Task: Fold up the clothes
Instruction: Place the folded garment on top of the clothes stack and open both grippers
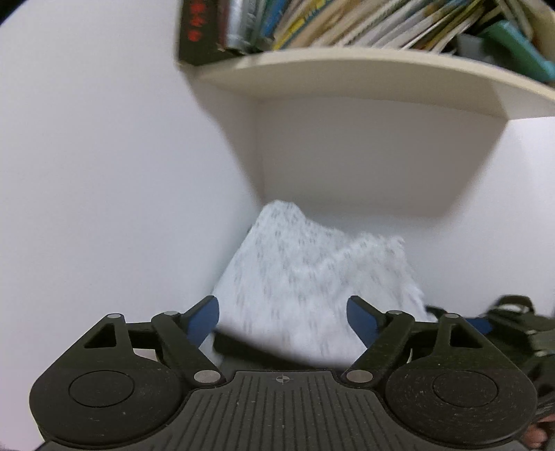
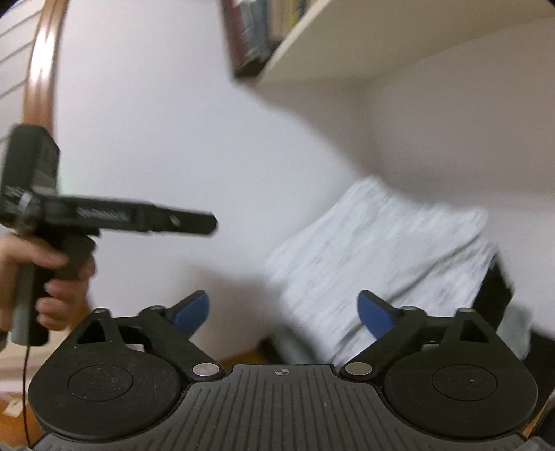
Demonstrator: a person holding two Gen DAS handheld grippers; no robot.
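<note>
Both grippers gape wide, nothing pinched. Left gripper [image 1: 282, 321] faces white patterned cloth [image 1: 312, 277] heaped against wall [image 1: 104, 173] under bookshelf [image 1: 347, 76]. Right gripper [image 2: 283, 314] near same cloth [image 2: 381, 249]; left hand [image 2: 52, 277] grips handle.

A wall shelf [image 1: 364, 74] carries a row of books [image 1: 347, 24].

A bookshelf [image 1: 364, 79] overhangs the cloth heap [image 1: 312, 277]; walls close behind.
</note>
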